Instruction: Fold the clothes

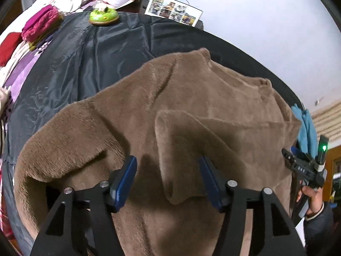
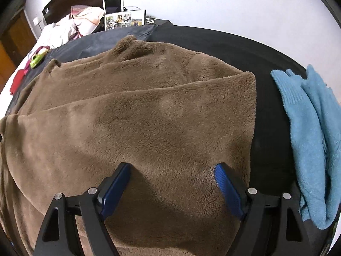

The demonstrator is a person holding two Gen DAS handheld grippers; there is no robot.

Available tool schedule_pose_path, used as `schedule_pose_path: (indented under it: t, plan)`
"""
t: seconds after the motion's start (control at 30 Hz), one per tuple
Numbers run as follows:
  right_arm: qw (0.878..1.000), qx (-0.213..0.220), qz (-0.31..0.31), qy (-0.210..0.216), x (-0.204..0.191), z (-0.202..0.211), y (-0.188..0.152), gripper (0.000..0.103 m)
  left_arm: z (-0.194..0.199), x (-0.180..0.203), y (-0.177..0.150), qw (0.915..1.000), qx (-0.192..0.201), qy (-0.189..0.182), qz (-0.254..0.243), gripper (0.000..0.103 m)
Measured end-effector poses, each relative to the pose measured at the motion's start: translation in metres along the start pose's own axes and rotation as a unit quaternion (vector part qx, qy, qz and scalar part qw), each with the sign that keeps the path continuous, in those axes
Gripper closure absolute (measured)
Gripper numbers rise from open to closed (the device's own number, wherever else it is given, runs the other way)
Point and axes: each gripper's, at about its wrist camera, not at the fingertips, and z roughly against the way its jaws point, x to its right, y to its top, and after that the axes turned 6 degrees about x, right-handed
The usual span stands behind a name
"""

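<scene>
A brown fleece sweater (image 1: 191, 98) lies spread on a black sheet (image 1: 96, 59), collar toward the far side. One sleeve (image 1: 191, 140) is folded across the body. Its cuff end lies between the blue pads of my left gripper (image 1: 168, 159), which stands open just above it without pressing on it. In the right wrist view the same sweater (image 2: 138, 117) fills the middle. My right gripper (image 2: 172, 166) hovers open over its near right part, close to the side edge, with nothing held. A hand (image 1: 311, 200) carrying the right gripper shows at the right edge of the left wrist view.
A light blue garment (image 2: 309, 128) lies crumpled on the black sheet (image 2: 234, 49) right of the sweater. A green toy (image 1: 103, 16), folded pink and red clothes (image 1: 40, 22), a photo collage (image 1: 173, 10) and piled bedding (image 2: 81, 21) sit at the far side.
</scene>
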Motion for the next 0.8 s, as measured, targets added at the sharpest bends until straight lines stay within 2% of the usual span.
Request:
schedule_pose_path:
  t: [0.1,0.2,0.27,0.33,0.37,0.4,0.53,0.7,0.8]
  plan:
    - [1.0,0.001,0.002,0.003,0.002,0.0,0.0,0.019,-0.011,0.014,-0.009,0.9995,-0.016,0.013,-0.023,0.029]
    - [1.0,0.006,0.006,-0.006,0.004,0.001,-0.002,0.019,-0.026,0.023,-0.019,0.9975,-0.04,0.042,-0.04,0.029]
    - [1.0,0.01,0.003,-0.014,0.006,0.002,-0.003,0.018,-0.032,0.021,-0.026,0.9968,-0.042,0.052,-0.045,0.03]
    - [1.0,0.012,0.001,-0.016,0.007,0.002,-0.004,0.018,-0.028,0.018,-0.027,0.9969,-0.035,0.052,-0.048,0.048]
    - [1.0,0.013,0.0,-0.017,0.008,0.002,-0.004,0.018,-0.026,0.016,-0.026,0.9974,-0.035,0.044,-0.045,0.07]
    - [1.0,0.014,-0.001,-0.018,0.009,0.002,-0.005,0.018,-0.024,0.012,-0.026,0.9983,-0.039,0.024,-0.035,0.08]
    - [1.0,0.015,0.001,-0.017,0.01,0.003,-0.005,0.018,-0.014,0.008,-0.028,0.9982,-0.037,0.015,-0.044,0.082]
    - [1.0,0.018,0.004,-0.02,0.014,0.002,-0.006,0.018,-0.013,-0.002,-0.036,0.9969,-0.06,0.013,-0.049,0.082]
    - [1.0,0.018,0.006,-0.02,0.015,0.002,-0.007,0.017,-0.017,0.004,-0.04,0.9949,-0.064,0.031,-0.072,0.079]
